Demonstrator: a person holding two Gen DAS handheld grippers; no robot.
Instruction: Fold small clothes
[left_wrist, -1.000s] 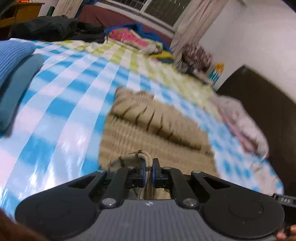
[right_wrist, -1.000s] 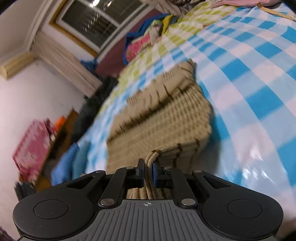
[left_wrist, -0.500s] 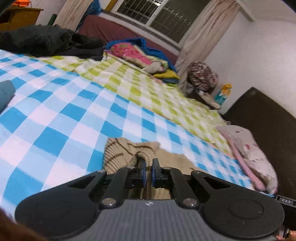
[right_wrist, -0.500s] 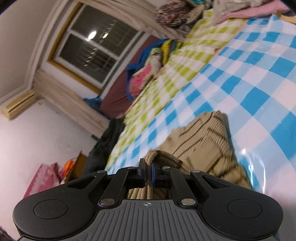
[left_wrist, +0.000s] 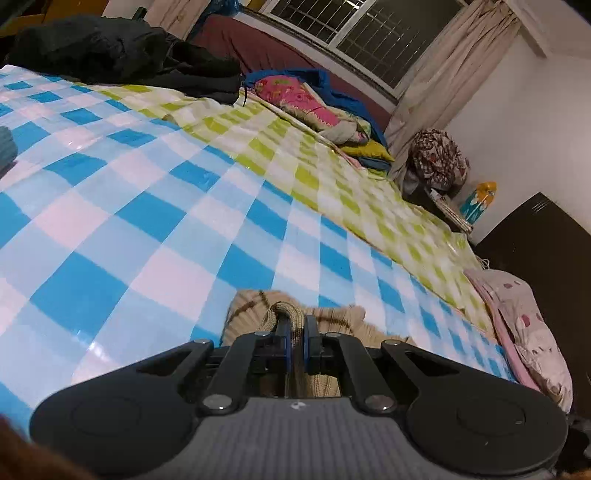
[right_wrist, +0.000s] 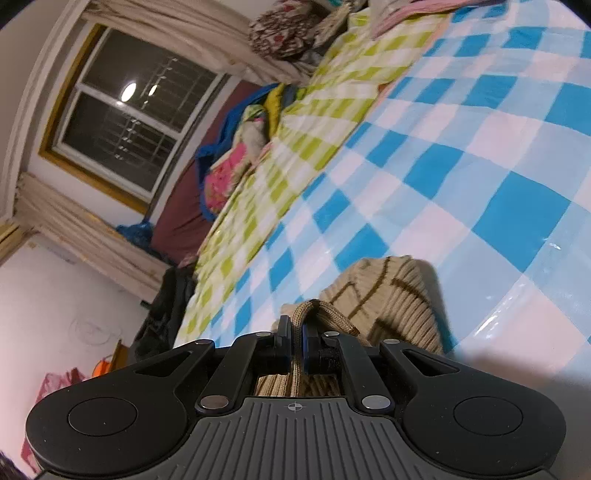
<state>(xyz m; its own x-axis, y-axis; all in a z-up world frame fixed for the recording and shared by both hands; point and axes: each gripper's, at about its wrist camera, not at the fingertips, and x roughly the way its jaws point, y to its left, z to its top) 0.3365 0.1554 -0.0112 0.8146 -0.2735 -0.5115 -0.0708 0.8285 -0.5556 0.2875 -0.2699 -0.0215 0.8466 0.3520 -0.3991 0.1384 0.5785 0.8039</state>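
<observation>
A small beige knitted sweater with brown stripes (left_wrist: 332, 317) lies on the blue-and-white checked bed cover (left_wrist: 147, 206). My left gripper (left_wrist: 295, 328) is shut on a ribbed edge of the sweater, which bulges up between the fingers. In the right wrist view the same sweater (right_wrist: 391, 295) is bunched just ahead, and my right gripper (right_wrist: 295, 332) is shut on another ribbed edge of it. Most of the sweater is hidden under both grippers.
A green checked cover (left_wrist: 332, 162) lies farther along the bed. Black clothes (left_wrist: 110, 48), a pink and blue bundle (left_wrist: 303, 96), a pink cloth (left_wrist: 524, 317) at the right edge and a dark blue garment (left_wrist: 5, 147) at the left lie around. A window (right_wrist: 122, 114) is behind.
Both grippers have moved forward over the sweater with its edge still held. The spread sweater seen earlier now shows only as a small bunch ahead of the fingers; more bed cover is in view.
</observation>
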